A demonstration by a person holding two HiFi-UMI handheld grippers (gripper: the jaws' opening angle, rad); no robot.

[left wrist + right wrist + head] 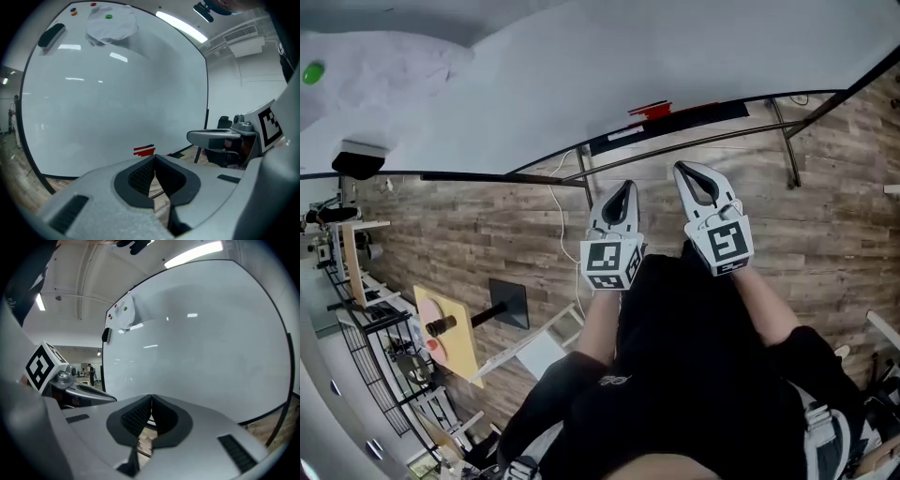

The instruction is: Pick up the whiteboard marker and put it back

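Marker (649, 110), apparently the red one, lies on the whiteboard's (581, 75) bottom ledge, so I hold left gripper (622, 192) and right gripper (689, 176) before the whiteboard, both closed tight on nothing, for the approach.

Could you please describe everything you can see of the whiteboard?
The whiteboard is large, glossy white and blank, edged by a thin dark frame, standing upright on dark metal legs. A paper sheet is pinned near its top by a green magnet; a black eraser clings beside it. A red item lies on its bottom tray.
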